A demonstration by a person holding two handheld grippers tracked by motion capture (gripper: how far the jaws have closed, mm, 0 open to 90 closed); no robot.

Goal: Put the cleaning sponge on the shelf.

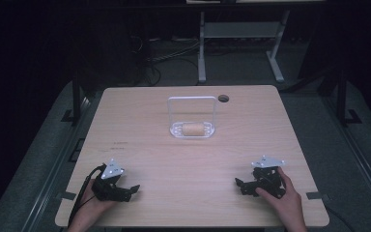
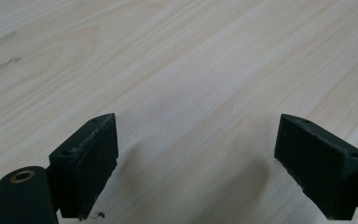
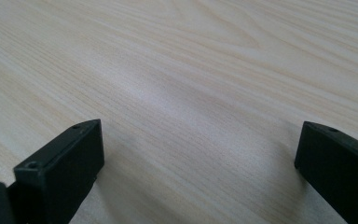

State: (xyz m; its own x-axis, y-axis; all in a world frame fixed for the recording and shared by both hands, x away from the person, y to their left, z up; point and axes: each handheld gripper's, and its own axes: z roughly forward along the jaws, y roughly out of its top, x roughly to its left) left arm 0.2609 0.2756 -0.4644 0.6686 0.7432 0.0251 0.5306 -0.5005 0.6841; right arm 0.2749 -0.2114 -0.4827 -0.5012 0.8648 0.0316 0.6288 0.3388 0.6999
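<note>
A clear plastic stand (image 1: 192, 114) with an upright frame sits at the back middle of the light wooden table (image 1: 193, 159), and a tan cylinder (image 1: 192, 129) lies across its base. My left gripper (image 1: 131, 189) rests near the front left edge, held by a hand, jaws wide apart over bare wood. In the left gripper view the gripper (image 2: 198, 154) has nothing between its black fingers (image 2: 91, 158). My right gripper (image 1: 239, 184) rests near the front right edge, also open, and in its own view the gripper (image 3: 200, 163) frames only wood grain.
A round cable hole (image 1: 223, 98) lies at the table's back right. Faint pencil marks (image 1: 118, 145) show left of centre. Behind the table stand a white desk frame (image 1: 241, 43) and cables on a dark floor.
</note>
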